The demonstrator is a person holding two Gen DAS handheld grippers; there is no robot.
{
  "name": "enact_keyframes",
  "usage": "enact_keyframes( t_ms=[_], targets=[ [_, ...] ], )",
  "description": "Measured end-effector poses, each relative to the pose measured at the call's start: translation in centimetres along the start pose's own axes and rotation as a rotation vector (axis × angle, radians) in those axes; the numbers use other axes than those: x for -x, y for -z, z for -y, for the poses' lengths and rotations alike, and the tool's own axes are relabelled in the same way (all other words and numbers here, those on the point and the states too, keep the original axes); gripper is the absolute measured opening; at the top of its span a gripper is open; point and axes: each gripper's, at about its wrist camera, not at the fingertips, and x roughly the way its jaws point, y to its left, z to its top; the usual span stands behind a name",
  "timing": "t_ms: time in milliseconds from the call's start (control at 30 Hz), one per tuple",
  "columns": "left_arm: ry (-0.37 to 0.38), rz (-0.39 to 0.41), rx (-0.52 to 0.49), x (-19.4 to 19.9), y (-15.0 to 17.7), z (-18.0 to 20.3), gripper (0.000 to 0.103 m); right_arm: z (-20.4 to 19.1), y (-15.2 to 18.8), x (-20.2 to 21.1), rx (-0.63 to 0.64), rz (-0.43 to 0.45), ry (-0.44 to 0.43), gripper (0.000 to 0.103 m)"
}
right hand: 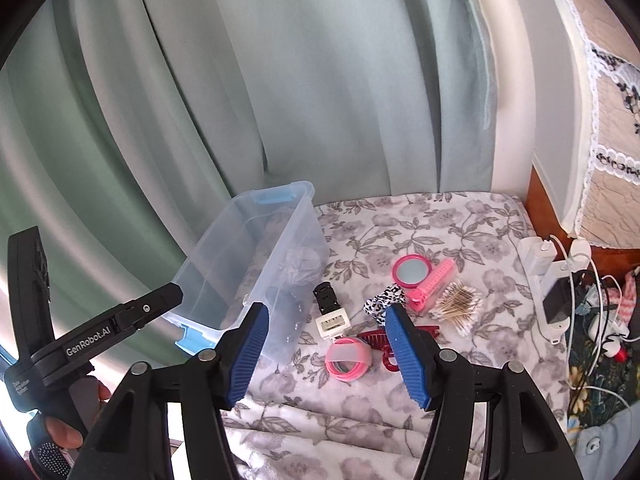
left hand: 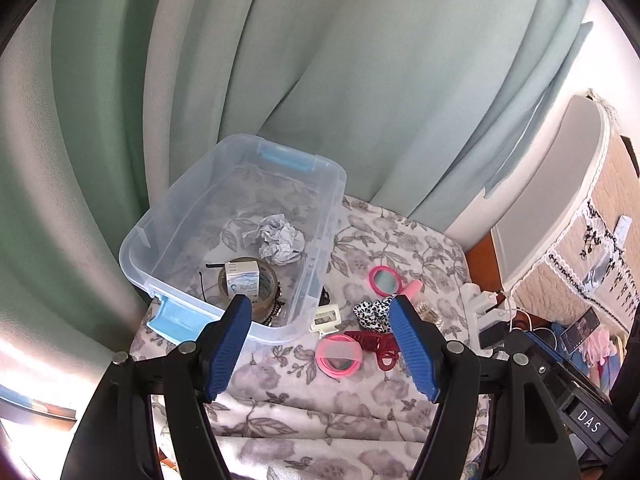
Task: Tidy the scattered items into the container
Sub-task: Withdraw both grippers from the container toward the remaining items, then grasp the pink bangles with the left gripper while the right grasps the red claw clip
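Mid-tidy: both left gripper [left hand: 320, 308] and right gripper [right hand: 324, 316] spread, empty. Next, closing on pink hair-tie bundle [right hand: 347, 357] just ahead, then lifting leftward into clear bin [right hand: 200, 256].

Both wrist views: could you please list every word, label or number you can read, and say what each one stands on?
"GenRobot.AI": white print on the black body of the left gripper, seen from the right wrist.
"DAS": white letters on a black gripper body at the lower right of the left wrist view.
Small white print lower on the left gripper handle: too small to read.
Print on the small box inside the clear container: too blurred to read.
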Motion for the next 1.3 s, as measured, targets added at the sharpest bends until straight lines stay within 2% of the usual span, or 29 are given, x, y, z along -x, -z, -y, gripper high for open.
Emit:
enact_keyframes(
  t_ms=[300, 633, 833, 1000, 1300],
  targets=[
    [-0.017, -0.048, -0.098, -1.3, 2.1, 4.1, 0.072, 5.1, 1.7, 2.0, -0.074, 0.016, 0.04, 0.065],
    [-0.031, -0.21, -0.2, -7.1, 6.2, 7.5, 0.072, 10.2, 4.1, 0.1, -0.173, -0.051, 0.088, 0.065],
    [-0.065, -0.317, -0.158, -11.1, 8.4, 7.0, 0.072, 11.0, 5.4, -2.3, -0.177, -0.114, 0.09, 0.065],
    [-0.125, -0.329, -0.117, -13.7, 8.6, 5.8, 0.072, 11.1, 6.5, -4.9, -0.171, -0.176, 0.086, 0.065],
    [-0.124, -0.401, -0.1, -18.5, 9.3, 4.8, 0.072, 10.8, 7.7, -9.2, -0.158, -0.267, 0.062, 0.065]
  ],
)
